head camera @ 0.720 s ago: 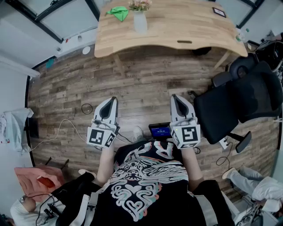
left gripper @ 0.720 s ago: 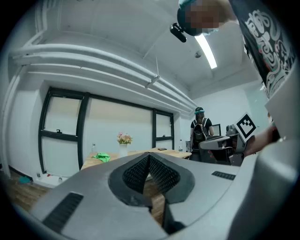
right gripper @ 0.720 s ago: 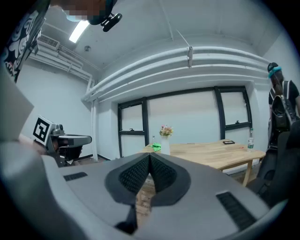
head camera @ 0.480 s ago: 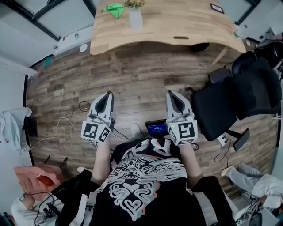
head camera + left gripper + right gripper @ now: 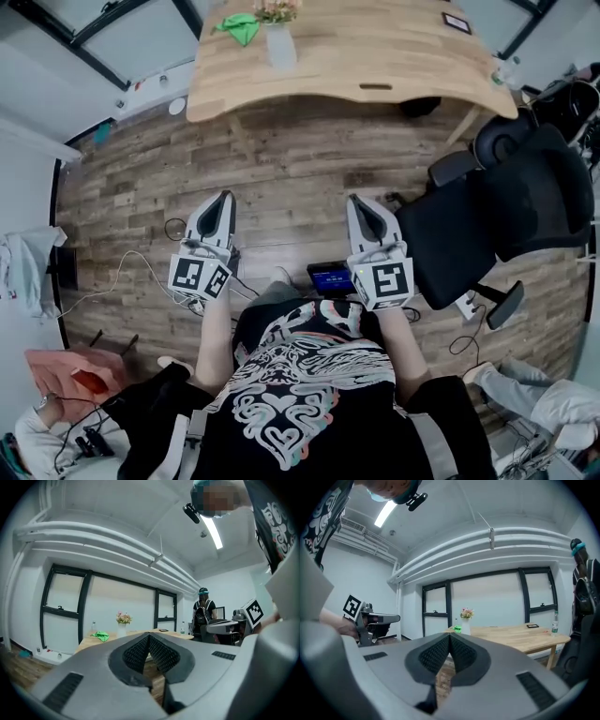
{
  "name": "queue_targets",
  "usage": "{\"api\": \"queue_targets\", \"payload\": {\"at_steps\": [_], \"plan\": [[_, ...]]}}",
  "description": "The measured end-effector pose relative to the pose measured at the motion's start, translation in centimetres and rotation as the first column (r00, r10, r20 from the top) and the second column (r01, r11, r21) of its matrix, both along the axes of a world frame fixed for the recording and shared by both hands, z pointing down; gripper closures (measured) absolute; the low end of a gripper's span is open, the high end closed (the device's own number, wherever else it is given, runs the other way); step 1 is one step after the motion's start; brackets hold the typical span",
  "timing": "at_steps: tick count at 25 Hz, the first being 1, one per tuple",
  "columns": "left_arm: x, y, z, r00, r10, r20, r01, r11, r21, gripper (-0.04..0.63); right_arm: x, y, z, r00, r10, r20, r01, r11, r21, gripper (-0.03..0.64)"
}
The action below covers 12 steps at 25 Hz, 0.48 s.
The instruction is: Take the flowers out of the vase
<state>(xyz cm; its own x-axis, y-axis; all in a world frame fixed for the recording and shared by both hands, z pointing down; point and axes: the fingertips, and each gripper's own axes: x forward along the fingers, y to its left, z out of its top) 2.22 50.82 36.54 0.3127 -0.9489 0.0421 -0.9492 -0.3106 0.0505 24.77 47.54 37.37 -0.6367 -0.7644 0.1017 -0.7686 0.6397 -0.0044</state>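
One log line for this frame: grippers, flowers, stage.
left gripper: shut, empty | right gripper: shut, empty | flowers: in vase on table | stage: grippers far from table

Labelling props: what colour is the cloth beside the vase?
Bright green cloth; the head view shows it best.

pink flowers (image 5: 277, 9) sit upright in a white vase (image 5: 279, 45) on the wooden table's (image 5: 375, 47) far left end.

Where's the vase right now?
In the head view the vase stands at the top, on the left end of the wooden table, just right of the green cloth, flowers in it.
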Motion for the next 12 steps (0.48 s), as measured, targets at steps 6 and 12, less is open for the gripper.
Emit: {"api": "queue_targets", "payload": {"at_steps": [6, 12], "plan": [[1.1, -0.6, 0.5, 1.000, -0.018, -0.024, 0.018, 1.000, 0.001, 0.600, 2.3, -0.6, 0.1, 1.000, 0.027, 0.005, -0.027, 1.000, -0.013, 0.617], [2.1, -2.5, -0.2, 1.000, -0.012, -0.011, 0.013, 1.000, 0.018, 0.600, 4.6, -2.0, 0.9, 0.995, 0.080, 0.059, -0.077, 0.996, -0.053, 0.617]]}}
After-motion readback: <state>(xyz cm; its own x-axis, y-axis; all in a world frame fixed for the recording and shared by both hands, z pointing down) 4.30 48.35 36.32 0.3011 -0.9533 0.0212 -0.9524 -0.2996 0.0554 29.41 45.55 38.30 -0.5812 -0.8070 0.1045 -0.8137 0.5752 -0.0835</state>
